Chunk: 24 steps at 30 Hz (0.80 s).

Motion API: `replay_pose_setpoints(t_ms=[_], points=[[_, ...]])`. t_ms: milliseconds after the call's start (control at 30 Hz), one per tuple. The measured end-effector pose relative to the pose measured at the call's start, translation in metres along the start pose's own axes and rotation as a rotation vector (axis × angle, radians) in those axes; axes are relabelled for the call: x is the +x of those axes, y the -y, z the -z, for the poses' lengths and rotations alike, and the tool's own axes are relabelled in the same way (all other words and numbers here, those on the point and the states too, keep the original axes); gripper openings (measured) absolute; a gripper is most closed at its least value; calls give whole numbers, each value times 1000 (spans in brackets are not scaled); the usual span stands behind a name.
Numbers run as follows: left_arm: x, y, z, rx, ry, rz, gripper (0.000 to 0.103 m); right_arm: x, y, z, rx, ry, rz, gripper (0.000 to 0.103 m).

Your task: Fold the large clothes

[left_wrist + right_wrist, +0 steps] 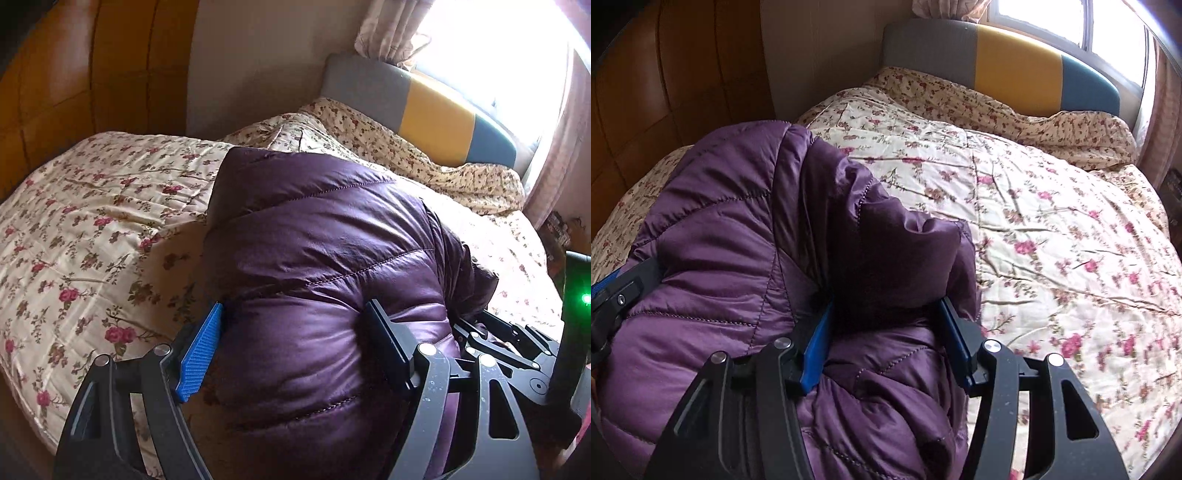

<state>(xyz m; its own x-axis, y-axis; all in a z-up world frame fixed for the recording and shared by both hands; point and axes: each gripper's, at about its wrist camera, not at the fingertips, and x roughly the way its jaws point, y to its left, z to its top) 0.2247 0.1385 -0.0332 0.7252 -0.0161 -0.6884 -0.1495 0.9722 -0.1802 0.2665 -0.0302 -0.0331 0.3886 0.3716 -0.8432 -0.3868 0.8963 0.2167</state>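
A shiny purple quilted puffer jacket (314,229) lies bunched on a bed. In the left wrist view my left gripper (295,306) has a thick bulge of it between its jaws. The blue pad (199,354) presses one side and the black finger (391,339) the other. The right gripper (509,347) shows beside it at the jacket's right edge. In the right wrist view my right gripper (886,304) is shut on a darker folded wad of the jacket (713,221), with both blue pads (818,350) against the cloth. Part of the left gripper (617,295) shows at the left edge.
The bed carries a cream floral quilt (1052,240), with a rumpled floral cover (997,107) along the grey, yellow and blue headboard (1015,59). A brown wooden wardrobe (74,74) stands left of the bed. A bright window with curtains (517,55) is behind the headboard.
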Motion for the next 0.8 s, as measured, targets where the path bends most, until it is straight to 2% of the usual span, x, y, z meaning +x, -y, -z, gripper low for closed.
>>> replay_pose_setpoints(t_ms=[133, 333, 467, 567, 800], points=[[7, 2, 6, -1, 8, -16, 78, 5, 6, 2, 16, 9, -20, 54], [-2, 0, 4, -4, 21, -19, 78, -15, 9, -3, 36, 27, -35, 59], [-16, -3, 2, -12, 38, -42, 84, -44, 11, -7, 57, 64, -43, 65], [-32, -6, 4, -20, 53, -56, 89, -64, 6, -6, 55, 92, -48, 66], [-74, -14, 18, -54, 88, -71, 96, -116, -8, 8, 45, 125, -16, 76]])
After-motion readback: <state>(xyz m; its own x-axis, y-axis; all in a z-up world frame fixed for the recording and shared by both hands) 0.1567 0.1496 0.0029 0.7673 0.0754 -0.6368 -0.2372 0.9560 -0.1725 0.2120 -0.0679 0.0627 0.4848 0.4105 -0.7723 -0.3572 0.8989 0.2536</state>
